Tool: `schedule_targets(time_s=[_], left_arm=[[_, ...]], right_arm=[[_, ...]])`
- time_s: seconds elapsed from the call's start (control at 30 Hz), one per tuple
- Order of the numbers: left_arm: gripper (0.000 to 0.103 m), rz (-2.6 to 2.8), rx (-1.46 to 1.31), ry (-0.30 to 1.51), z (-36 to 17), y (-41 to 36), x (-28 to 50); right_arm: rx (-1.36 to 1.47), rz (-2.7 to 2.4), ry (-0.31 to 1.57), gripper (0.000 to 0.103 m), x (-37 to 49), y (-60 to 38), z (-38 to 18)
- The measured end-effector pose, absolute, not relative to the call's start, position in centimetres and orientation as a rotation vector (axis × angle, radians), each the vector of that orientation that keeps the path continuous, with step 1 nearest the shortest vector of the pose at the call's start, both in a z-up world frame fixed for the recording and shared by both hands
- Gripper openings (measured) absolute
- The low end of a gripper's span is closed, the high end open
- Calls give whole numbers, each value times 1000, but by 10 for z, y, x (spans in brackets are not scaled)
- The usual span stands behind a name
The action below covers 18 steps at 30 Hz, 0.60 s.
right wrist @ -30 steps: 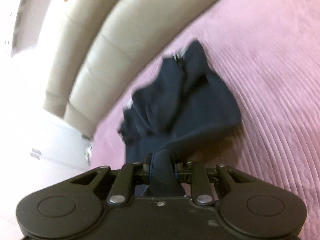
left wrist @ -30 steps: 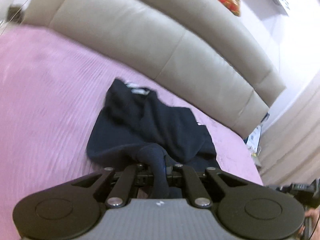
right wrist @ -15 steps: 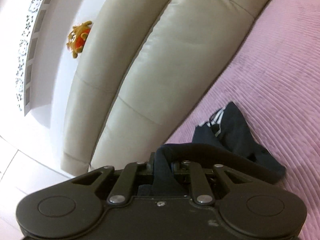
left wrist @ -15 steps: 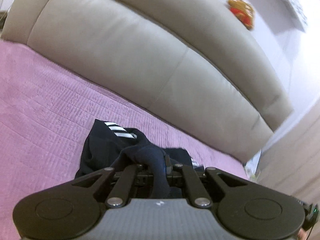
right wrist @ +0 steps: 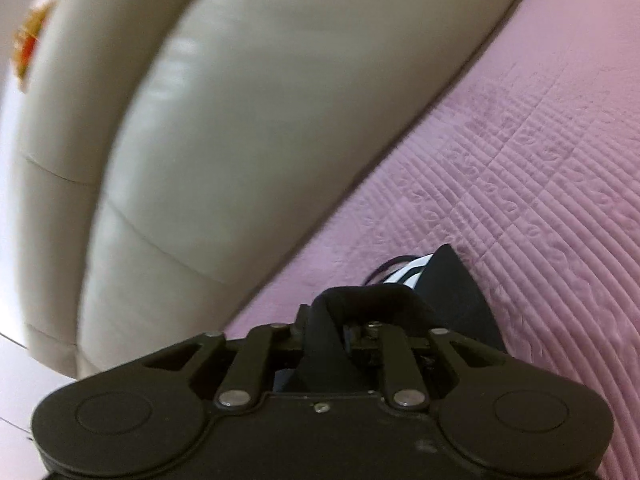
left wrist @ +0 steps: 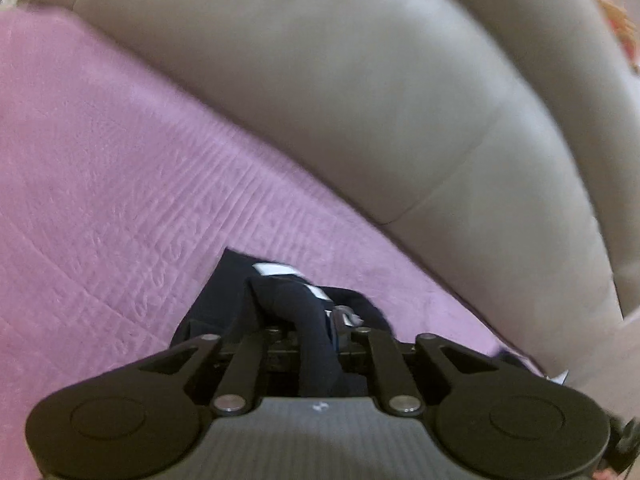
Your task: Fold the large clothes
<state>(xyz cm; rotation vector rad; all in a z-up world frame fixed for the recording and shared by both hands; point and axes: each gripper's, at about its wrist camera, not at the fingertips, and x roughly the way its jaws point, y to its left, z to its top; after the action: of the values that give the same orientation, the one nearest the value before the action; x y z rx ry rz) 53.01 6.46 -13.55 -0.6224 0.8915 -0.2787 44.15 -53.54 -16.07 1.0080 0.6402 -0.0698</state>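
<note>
Change since earlier frames: both grippers have travelled across the bed toward the headboard, which now fills most of each view; much less of the garment shows ahead than a second ago.
Left gripper (left wrist: pixel 316 334): jaws have just been opening a little, gap narrow, a roll of dark fabric between them; whether the pads press it I cannot tell.
Right gripper (right wrist: pixel 326 320): jaws have just been opening, a thick fold of the same fabric looped between them; grip unclear.
Dark navy garment (left wrist: pixel 224 304): bunched on the bedspread just ahead of both tools, white stripes (right wrist: pixel 412 270) showing at its far edge, close to the headboard's base.
Pink quilted bedspread (left wrist: pixel 100 184): lies under the garment.
Beige padded headboard (left wrist: pixel 360 92): blurred, rising behind.
</note>
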Motion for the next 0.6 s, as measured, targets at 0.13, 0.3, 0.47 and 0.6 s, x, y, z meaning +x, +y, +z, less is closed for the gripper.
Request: schedule_targets(time_s=[0.13, 0.3, 0.47, 0.6], left_arm=[[34, -318, -707, 918, -154, 73, 544], [51, -388, -618, 833, -133, 65, 532], [69, -348, -634, 656, -112, 69, 517], [68, -421, -544, 715, -109, 53, 516]], right_arm=[[972, -71, 580, 55, 448, -534, -177], [889, -60, 467, 76, 436, -524, -170], [697, -50, 406, 81, 430, -501, -145], [636, 8, 631, 82, 458, -475, -153]])
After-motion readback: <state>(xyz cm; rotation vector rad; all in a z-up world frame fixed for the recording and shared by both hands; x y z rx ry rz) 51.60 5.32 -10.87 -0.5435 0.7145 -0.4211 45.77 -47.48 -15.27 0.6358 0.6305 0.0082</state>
